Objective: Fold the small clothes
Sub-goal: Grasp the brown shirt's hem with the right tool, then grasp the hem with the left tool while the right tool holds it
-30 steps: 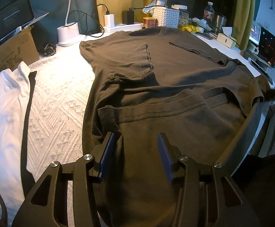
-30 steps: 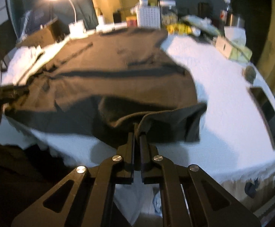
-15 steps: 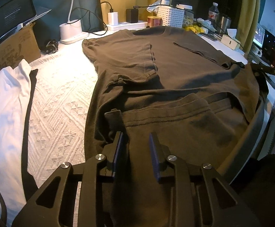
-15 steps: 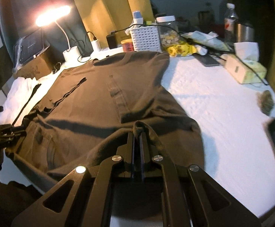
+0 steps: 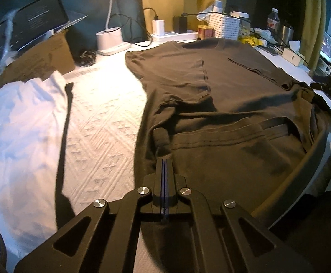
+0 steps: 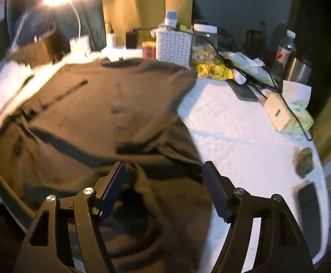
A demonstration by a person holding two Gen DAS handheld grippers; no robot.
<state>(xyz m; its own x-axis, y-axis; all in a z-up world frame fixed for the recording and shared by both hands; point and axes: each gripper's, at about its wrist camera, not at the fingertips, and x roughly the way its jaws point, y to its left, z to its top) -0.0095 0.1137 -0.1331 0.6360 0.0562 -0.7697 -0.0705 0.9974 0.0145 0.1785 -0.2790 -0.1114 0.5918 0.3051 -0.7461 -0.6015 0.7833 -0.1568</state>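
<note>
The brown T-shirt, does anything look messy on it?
Yes. The brown T-shirt's bottom hem is flipped up unevenly, and its right corner lies bunched and wrinkled instead of flat.

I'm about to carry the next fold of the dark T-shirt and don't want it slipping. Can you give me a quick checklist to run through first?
1. Left gripper shut on the T-shirt: ok, its jaws are together with a bump of cloth pinched at the tips.
2. Right gripper clear of the cloth: ok, its jaws are opening and the pads press on nothing, though fabric lies loose between them.
3. Sleeves folded in: ok, both lie over the chest.
4. Bottom hem lying flat: not ok, it is bunched by the near table edge.
5. White shirt clear of the dark one: ok, it lies apart.
6. Phone clear of the T-shirt: ok.
</note>
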